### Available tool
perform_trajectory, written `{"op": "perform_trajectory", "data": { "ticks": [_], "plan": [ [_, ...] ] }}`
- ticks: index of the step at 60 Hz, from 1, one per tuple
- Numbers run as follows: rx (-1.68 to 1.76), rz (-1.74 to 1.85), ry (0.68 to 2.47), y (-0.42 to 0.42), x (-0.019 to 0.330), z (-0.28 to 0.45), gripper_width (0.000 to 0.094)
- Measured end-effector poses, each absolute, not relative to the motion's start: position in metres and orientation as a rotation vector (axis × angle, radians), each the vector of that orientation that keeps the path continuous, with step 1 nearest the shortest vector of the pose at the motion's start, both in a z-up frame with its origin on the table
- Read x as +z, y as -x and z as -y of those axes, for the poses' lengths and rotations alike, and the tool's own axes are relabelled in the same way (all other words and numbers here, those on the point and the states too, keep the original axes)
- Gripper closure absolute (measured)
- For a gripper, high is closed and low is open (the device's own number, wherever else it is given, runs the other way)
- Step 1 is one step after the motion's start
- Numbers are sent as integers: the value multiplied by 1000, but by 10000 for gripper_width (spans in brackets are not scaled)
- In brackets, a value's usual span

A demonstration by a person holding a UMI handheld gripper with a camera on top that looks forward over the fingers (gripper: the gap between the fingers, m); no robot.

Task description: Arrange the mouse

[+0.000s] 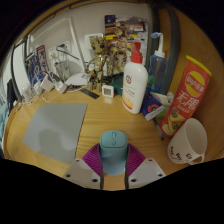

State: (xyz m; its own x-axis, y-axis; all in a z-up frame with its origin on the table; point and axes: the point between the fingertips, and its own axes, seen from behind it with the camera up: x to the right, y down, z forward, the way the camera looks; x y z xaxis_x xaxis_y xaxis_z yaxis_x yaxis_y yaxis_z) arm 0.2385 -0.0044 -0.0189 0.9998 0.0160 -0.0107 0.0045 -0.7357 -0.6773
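I'm looking at what reads as a personal desk in a home or study room. The wooden desktop [30, 115] is crowded along its far side with everyday clutter: a white pump bottle [135, 80] with an orange label, a red crisp tube [186, 92] lying tilted to the right, a white mug [189, 141] near it, and a posed figurine [100, 68] further back. A grey mouse mat [55, 128] lies to the left. Posters or prints hang on the far wall [95, 25].
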Motion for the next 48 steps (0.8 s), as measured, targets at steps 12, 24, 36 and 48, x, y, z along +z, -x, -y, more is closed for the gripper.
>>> {"op": "perform_trajectory", "data": {
  "ticks": [12,24,36,48],
  "plan": [
    [-68,-55,2364,-234,15,-4,661],
    [-117,-87,2110,-191,169,-56,658],
    [-46,37,2009,-100,236,-110,661],
    [11,103,2173,-20,151,-132,662]
  ]
}}
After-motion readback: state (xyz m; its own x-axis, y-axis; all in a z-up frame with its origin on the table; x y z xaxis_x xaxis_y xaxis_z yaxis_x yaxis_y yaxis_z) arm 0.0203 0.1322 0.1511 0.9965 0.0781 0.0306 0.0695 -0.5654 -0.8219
